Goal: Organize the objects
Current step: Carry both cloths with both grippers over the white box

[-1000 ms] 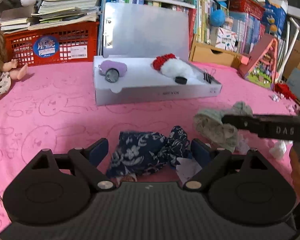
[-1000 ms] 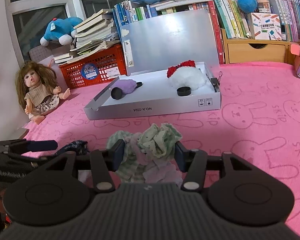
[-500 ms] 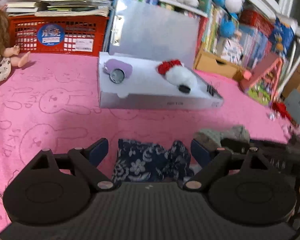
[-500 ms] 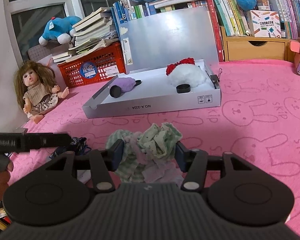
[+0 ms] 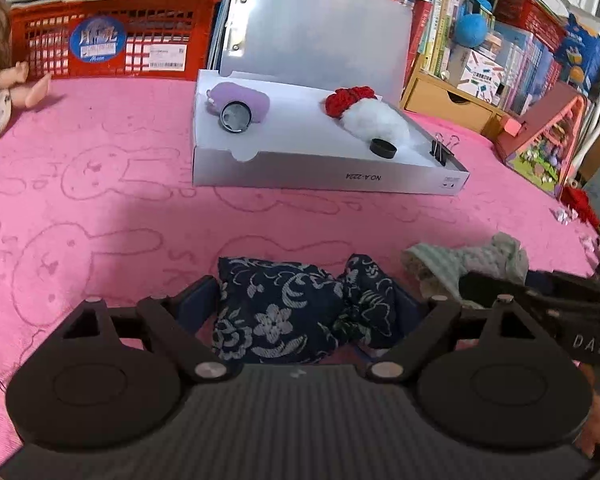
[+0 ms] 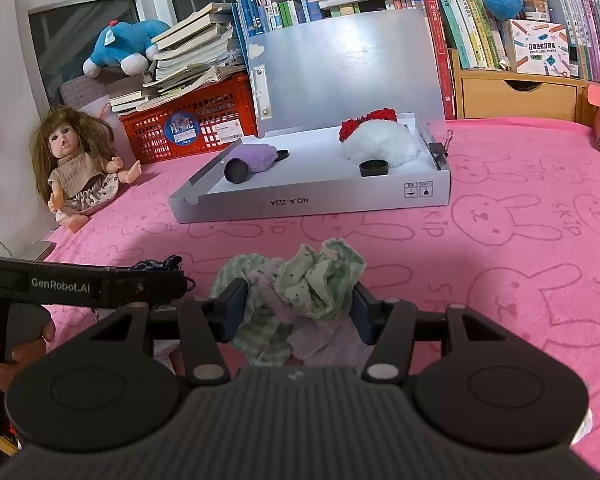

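Left of the white box point(image 6: 312, 200) a doll point(image 6: 78, 168) sits by the red crate point(image 6: 196, 124). Before the box, across bare pink surface point(image 5: 100, 208), the left gripper point(image 5: 304, 304) has been closing around the dark floral cloth point(image 5: 276, 312); the right gripper point(image 6: 298, 308) clenches pale green cloth point(image 6: 320, 276).

The left gripper point(image 5: 304, 304) now sits closer over the navy cloth point(image 5: 284, 312), its jaws having just narrowed around it; beside the box point(image 5: 328, 178), nothing else differs.
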{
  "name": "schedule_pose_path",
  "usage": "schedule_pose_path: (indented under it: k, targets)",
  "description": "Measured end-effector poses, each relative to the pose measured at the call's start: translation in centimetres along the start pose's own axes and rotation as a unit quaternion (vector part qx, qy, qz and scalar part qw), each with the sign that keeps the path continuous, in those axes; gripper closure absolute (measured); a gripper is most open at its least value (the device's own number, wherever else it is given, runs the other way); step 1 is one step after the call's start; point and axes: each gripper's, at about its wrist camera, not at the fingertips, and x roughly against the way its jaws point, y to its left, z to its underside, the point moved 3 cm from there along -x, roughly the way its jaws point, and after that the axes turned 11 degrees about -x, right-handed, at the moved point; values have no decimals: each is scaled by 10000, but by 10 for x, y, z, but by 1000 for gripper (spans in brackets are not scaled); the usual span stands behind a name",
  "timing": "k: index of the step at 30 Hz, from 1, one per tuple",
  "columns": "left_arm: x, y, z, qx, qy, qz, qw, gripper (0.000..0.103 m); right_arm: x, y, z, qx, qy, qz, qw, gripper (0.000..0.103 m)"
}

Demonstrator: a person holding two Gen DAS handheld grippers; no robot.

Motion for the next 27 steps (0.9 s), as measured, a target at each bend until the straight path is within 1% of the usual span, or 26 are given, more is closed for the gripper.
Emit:
schedule_pose_path:
  k: [1, 5, 6, 8, 11, 14, 18, 27]
  targets:
    - [1, 0, 0, 6, -26, -6, 10000, 17, 0, 0, 0, 1, -1, 0, 10000, 44]
    - [9, 3, -5, 178, -150, -2, 9997, 36, 3, 0, -3, -87, -58, -53, 9999, 46]
    - [11, 4, -7, 227, -178, -17, 9996, 39, 4, -1, -5, -110, -85, -59, 9999, 46]
    - [15, 8, -12, 298, -247, -69, 9992, 41, 7, -1, -9, -148, -148, -59, 9998, 46]
    - [19, 12, -15, 350, -296, -184, 9988, 43, 9, -3, -13, -187, -211, -40, 9996, 46]
    - [25, 14, -18, 383, -366, -196, 9984, 43, 11, -4, -17, -203, -249, -8, 9995, 47]
    - [32, 9, -26, 280, -482, -212, 9982, 43, 14, -4, -24, -178, -332, 46, 9993, 47]
    - [37, 2, -58, 121, -790, -370, 9961, 43, 15, -11, -60, -402, -622, 241, 9970, 47]
